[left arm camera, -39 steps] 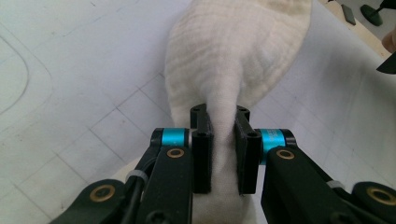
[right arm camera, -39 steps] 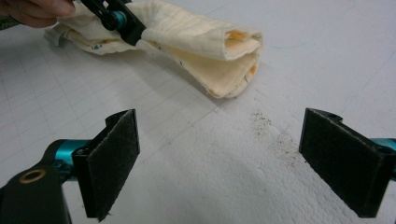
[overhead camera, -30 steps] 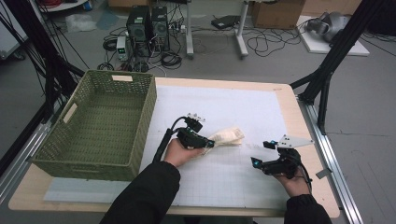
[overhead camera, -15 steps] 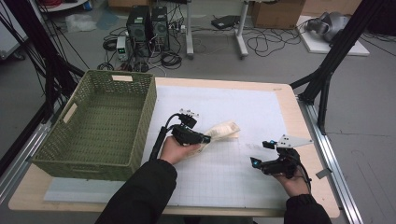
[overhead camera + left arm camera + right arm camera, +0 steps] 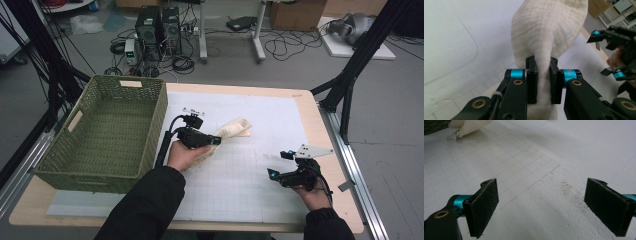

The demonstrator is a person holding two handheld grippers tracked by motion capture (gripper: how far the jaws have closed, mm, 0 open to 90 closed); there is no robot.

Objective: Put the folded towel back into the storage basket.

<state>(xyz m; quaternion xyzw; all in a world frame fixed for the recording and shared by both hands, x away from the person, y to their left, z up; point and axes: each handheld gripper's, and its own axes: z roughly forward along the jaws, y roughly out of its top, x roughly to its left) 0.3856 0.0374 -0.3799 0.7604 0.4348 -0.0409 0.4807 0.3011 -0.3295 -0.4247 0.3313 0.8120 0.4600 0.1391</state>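
The cream cloth [image 5: 227, 134] is pinched by the left gripper [image 5: 215, 142] just beside the green basket [image 5: 107, 165] — not yet dropped in — while the right gripper [image 5: 279, 164] is held spread, empty.

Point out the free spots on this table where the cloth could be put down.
Free: the white mat beyond the cream cloth, the grid between the left gripper and right gripper, and inside the green basket. It is crowded only where the cloth is pinched.
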